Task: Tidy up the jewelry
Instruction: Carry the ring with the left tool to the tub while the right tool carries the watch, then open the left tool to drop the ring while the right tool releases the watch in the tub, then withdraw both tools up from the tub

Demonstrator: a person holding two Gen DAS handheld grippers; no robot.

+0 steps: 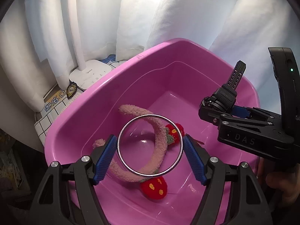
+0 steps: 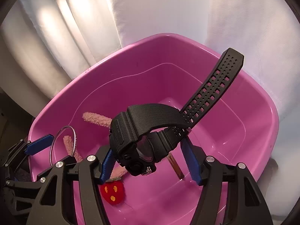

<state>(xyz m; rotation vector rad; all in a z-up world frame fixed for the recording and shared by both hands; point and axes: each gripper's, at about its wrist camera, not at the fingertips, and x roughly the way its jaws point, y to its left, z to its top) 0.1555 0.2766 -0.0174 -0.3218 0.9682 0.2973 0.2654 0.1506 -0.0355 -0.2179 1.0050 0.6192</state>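
Over on the left, behind the tub, a white lamp base (image 1: 90, 76) stands on a tiled cloth (image 1: 49, 112) against pale curtains (image 1: 75, 18). In front of it sits the pink basin (image 1: 105, 97), and lying on its floor is a fuzzy pink headband (image 1: 159, 136) with two red strawberry pom-poms (image 1: 154, 186) at its ends, one near the middle and one closer to the front wall. The left gripper (image 1: 150, 155) hangs over the basin's near side with its blue pads (image 1: 105, 161) pressed against opposite edges of a silver bangle (image 1: 150, 144), which it holds as an open ring above the headband; from the right wrist view the same bangle (image 2: 63, 144) shows edge-on, pinched at the left. Moving right, the right gripper (image 2: 148, 161) is also above the basin, its blue pads (image 2: 107, 166) closed on a black watch (image 2: 136, 150), clamping the case from both sides so the dial faces down and forward. One perforated strap sticks up and to the right past the basin's far rim, the other folds over the top of the case. In the left wrist view that watch (image 1: 225, 95) sits high at the right, well apart from the bangle. A small flat metallic strip (image 2: 176, 166) lies on the basin floor beneath the right gripper.
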